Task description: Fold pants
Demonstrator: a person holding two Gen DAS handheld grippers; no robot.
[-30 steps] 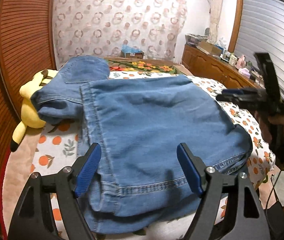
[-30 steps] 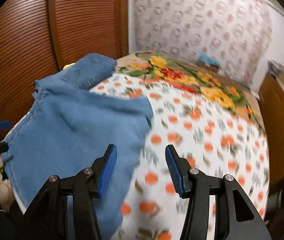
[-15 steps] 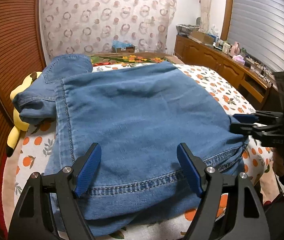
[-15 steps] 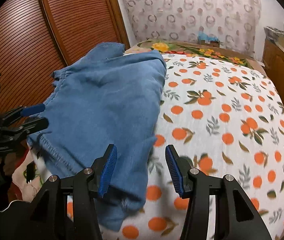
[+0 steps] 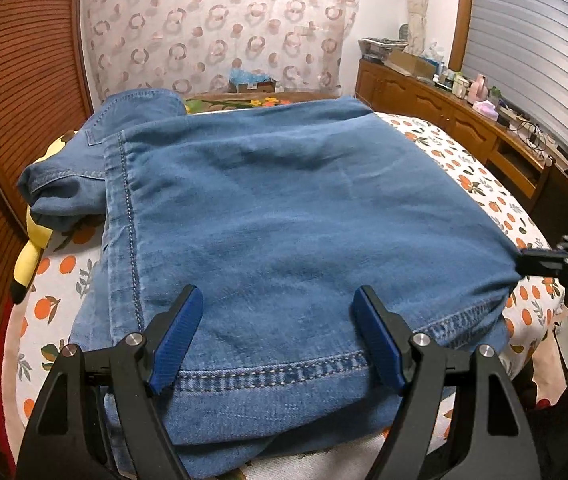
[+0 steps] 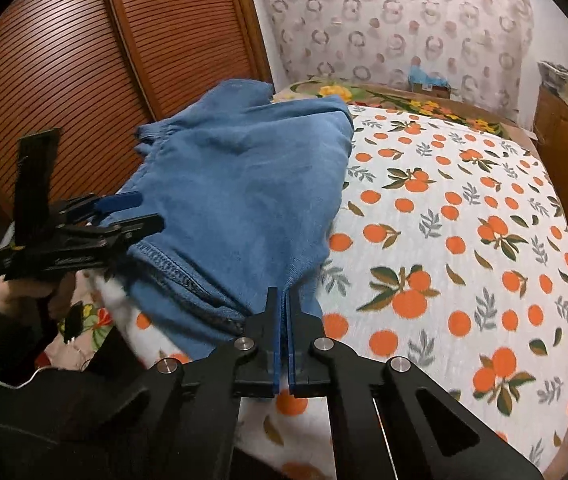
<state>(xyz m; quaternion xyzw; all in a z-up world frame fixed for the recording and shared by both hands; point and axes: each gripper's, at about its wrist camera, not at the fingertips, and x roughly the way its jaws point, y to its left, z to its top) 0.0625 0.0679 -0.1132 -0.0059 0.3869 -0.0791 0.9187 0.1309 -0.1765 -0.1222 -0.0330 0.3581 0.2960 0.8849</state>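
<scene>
Blue denim pants (image 5: 284, 208), folded into a broad slab, lie on a bed with an orange-print sheet (image 6: 463, 240). My left gripper (image 5: 278, 340) is open, its blue pads hanging just over the stitched near hem without pressing on it. From the right wrist view the left gripper (image 6: 148, 212) sits at the pants' left edge, held by a hand. My right gripper (image 6: 284, 304) has its jaws shut, pinching the near right corner of the pants (image 6: 244, 200). The left wrist view shows the right gripper (image 5: 523, 258) at that corner, with the cloth drawn to a point toward it.
A yellow plush toy (image 5: 34, 240) lies half under the pants at the bed's left side. Brown slatted wardrobe doors (image 6: 84, 60) stand close on the left. A cluttered wooden cabinet (image 5: 463, 116) runs along the right. A floral blanket (image 6: 403, 100) lies at the far end.
The right gripper swung in from the open sheet to the pants' corner and its jaws went from open to shut. The left gripper moved closer to the hem and stayed open.
</scene>
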